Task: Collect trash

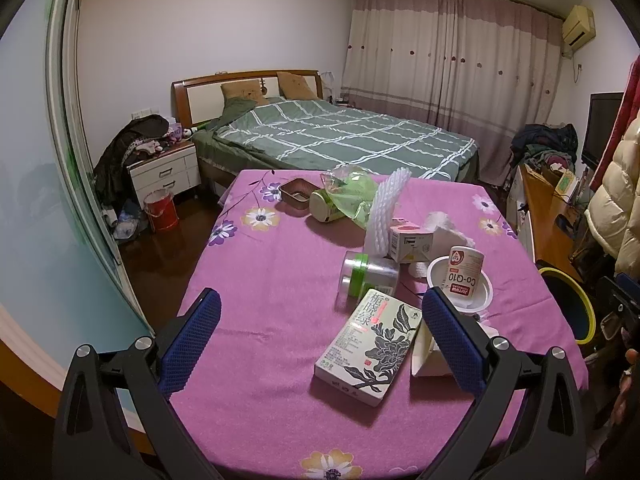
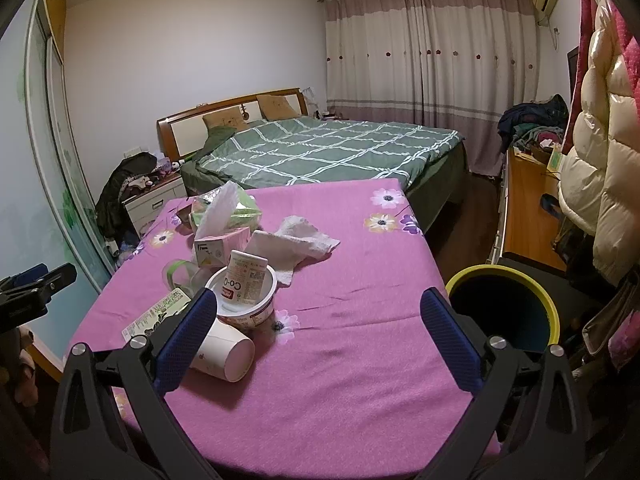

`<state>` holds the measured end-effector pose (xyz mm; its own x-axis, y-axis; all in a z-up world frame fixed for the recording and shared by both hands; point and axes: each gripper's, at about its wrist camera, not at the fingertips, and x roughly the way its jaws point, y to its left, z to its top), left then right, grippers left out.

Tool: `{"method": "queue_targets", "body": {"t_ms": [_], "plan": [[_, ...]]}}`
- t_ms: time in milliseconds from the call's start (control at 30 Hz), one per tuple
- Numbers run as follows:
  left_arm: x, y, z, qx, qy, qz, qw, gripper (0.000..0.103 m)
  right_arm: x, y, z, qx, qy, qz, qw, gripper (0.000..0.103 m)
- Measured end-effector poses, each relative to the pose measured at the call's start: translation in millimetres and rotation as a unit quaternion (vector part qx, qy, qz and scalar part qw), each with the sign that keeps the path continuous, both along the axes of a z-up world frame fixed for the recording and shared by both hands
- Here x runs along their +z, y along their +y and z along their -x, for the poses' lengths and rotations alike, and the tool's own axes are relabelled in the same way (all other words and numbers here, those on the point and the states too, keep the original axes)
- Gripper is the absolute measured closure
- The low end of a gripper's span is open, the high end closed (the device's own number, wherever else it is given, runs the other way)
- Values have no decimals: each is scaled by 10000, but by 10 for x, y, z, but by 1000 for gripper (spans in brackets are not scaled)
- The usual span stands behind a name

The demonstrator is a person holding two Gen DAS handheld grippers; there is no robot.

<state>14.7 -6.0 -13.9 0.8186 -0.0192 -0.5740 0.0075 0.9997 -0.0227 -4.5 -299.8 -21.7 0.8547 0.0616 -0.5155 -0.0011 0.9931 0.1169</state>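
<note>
Wide-spread left tool (image 1: 320,344) above tea box (image 1: 370,350), seemingly clear.

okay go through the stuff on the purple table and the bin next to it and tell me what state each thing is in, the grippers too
left gripper: open, empty
right gripper: open, empty
tea box: lying flat, closed
paper cup: tipped on its side
Co-Q10 bottle: standing inside the white bowl
white bowl: upright
clear jar: on its side
tissue: crumpled
bin: open, contents not visible
</note>
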Motion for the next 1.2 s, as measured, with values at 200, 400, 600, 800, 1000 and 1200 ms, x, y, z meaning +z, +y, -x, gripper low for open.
{"method": "queue_targets", "body": {"t_ms": [200,400,600,800,1000,1200], "plan": [[0,-4,1,-11,-16,-2,10000,4,-1,4,4,-2,1,2,10000,6],[7,-7,2,-21,-14,-5,10000,4,-2,6,2,-3,-2,2,10000,6],[1,-11,2,-17,-17,-4,10000,4,-3,7,3,0,-1,6,10000,6],[3,-17,-3,-19,-1,-3,10000,4,-2,4,2,5,2,-1,10000,6],[0,-22,-6,-21,-8,-6,10000,4,0,7,0,-1,-1,-2,10000,6],[0,-17,-3,-20,0,-4,10000,4,-1,6,-14,0,19,-8,10000,6]]}}
